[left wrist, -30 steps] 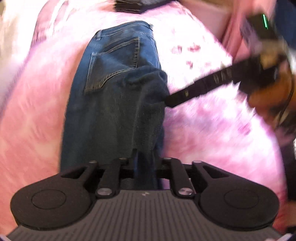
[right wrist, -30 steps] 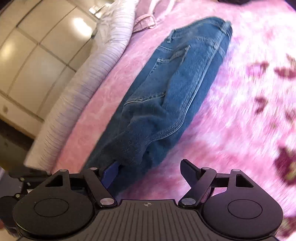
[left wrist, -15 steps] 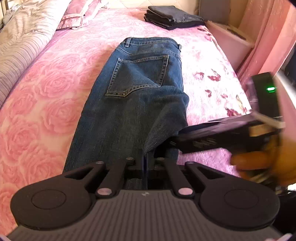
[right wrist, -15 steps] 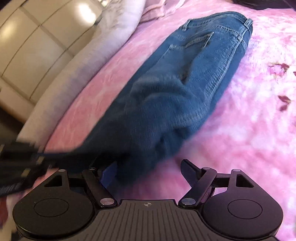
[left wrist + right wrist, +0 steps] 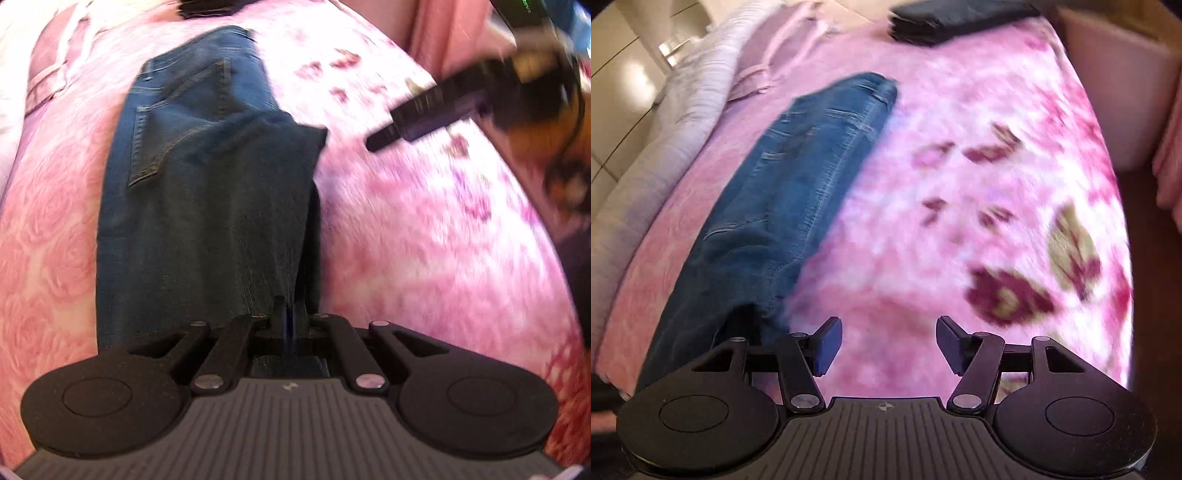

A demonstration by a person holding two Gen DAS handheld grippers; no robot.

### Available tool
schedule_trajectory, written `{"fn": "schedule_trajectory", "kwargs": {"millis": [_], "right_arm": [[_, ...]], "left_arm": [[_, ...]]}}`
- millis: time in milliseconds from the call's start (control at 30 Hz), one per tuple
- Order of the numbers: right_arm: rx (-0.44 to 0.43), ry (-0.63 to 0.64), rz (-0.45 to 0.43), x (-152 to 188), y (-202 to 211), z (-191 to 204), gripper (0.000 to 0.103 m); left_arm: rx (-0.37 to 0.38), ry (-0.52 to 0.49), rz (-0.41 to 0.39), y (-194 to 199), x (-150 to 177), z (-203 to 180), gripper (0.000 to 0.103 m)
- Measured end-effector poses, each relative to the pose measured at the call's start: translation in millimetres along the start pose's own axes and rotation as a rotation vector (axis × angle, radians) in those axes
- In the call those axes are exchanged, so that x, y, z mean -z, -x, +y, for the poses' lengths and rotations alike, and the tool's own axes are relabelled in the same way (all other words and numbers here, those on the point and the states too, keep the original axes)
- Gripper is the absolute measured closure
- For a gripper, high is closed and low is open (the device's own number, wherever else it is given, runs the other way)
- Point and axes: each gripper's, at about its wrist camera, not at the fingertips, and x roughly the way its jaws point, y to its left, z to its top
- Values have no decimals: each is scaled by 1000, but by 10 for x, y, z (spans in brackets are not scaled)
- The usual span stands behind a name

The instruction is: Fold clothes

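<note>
A pair of blue jeans [image 5: 207, 192] lies lengthwise on the bed's pink rose-patterned blanket [image 5: 424, 229], its waistband at the far end and a back pocket facing up. The near leg ends are folded back over the rest of the garment, so a darker layer of denim covers the lower half and reaches up to just below the pocket. The left tool [image 5: 290, 314] has its fingers drawn tightly together, pinching the near edge of that folded layer of jeans between them. In the left wrist view the right tool [image 5: 402, 127] shows at the upper right, blurred, above the blanket and apart from the denim, with a hand [image 5: 546, 122] gripping its body. In the right wrist view the right tool [image 5: 888, 345] stands wide, nothing between its blue pads [image 5: 827, 345], over bare blanket just to the right of the jeans [image 5: 798, 192], whose near end lies beside its left finger. A stack of dark folded clothes [image 5: 953, 20] sits at the far end of the bed, well apart from the jeans. A pale pink garment [image 5: 783, 55] lies near the far left, next to a striped grey cover [image 5: 676, 122] along the bed's left edge.
</note>
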Motion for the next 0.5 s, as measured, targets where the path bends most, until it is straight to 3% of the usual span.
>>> {"fn": "schedule_trajectory", "kwargs": {"millis": [100, 267, 333, 400, 500], "right_arm": [[-139, 35, 38, -46, -32, 22, 41], [-181, 109, 76, -11, -223, 145, 41], [-203, 112, 83, -5, -298, 154, 40], [-241, 145, 76, -11, -341, 230, 35], [-271, 170, 64, -40, -443, 374, 31]], "left_arm": [[-92, -103, -11, -35, -56, -158, 93], [-171, -187, -44, -189, -344, -236, 90], [-167, -132, -53, -202, -430, -118, 102], [-141, -9, -73, -121, -450, 124, 102], [-116, -14, -72, -105, -430, 132, 102]]}}
